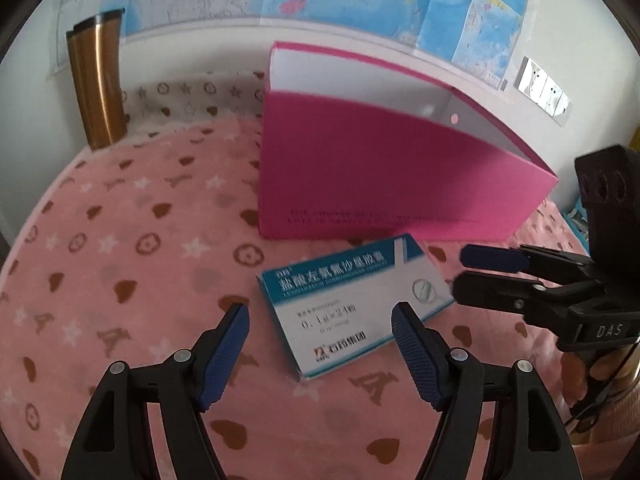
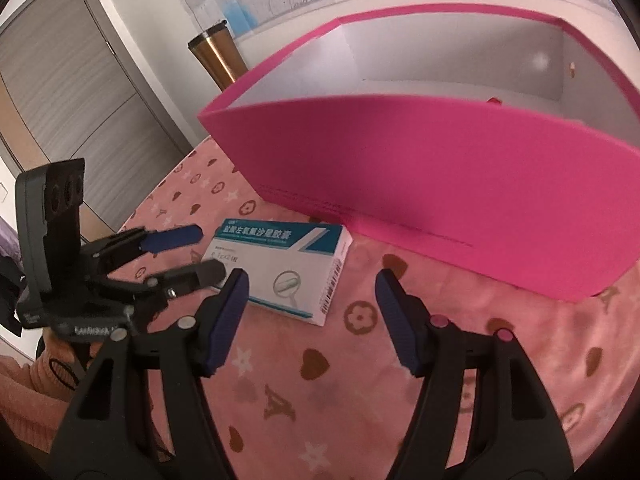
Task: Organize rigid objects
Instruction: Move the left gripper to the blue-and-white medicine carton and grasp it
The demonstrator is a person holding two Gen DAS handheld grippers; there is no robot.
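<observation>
Left tool point(image 1: 320, 322) gapes over medicine box point(image 1: 352, 304) lying before pink bin point(image 1: 380, 176).

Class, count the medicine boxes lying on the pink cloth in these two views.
1. The medicine box lies flat before the pink bin; the bin's floor is partly hidden.

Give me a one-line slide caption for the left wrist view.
Left gripper open above a blue-and-white medicine box lying on pink cloth before a pink storage box.
</observation>
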